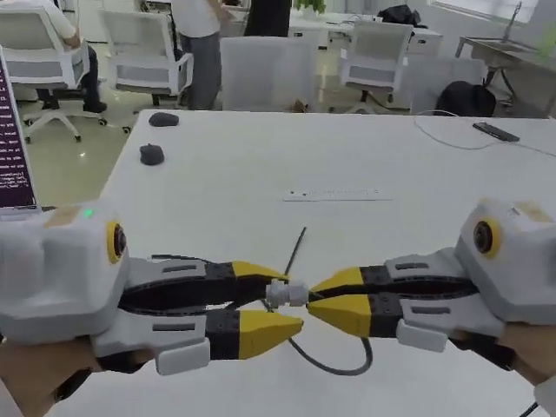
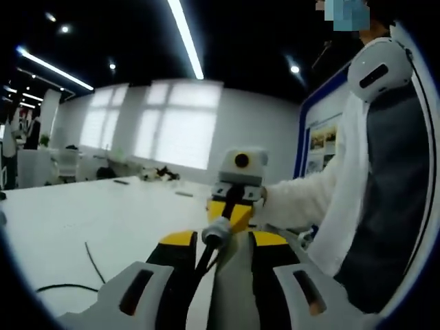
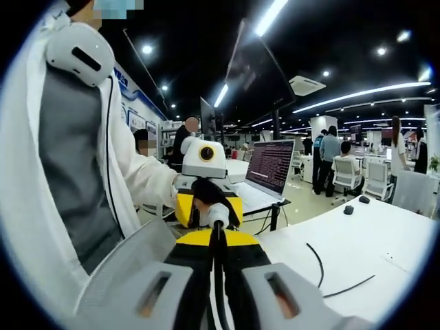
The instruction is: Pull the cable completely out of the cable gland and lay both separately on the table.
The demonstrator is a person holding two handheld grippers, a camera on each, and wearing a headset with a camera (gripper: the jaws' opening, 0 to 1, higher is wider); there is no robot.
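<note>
**Gland and cable pinched between two grippers**

Grippers meet tip to tip at the lower centre of the head view. The left gripper [image 1: 289, 299] is closed on the small pale cable gland [image 1: 287, 294], held just above the table [image 1: 261, 174]. The right gripper [image 1: 313, 296] is clamped on the black cable [image 1: 343, 367] just beside the gland.

The gland looks light, hard and smooth, so it would probably slip or twist unless gripped across its body. The cable is thin and limp, and a hold close to the gland would likely pull it straight without kinking.

The jaws cover the joint, so I cannot tell how much cable sits inside the gland. The slack loops below the grippers, partly hidden under them, and one end lies further up the table. A pale strip [image 1: 337, 195] beyond is too faint to identify.
</note>
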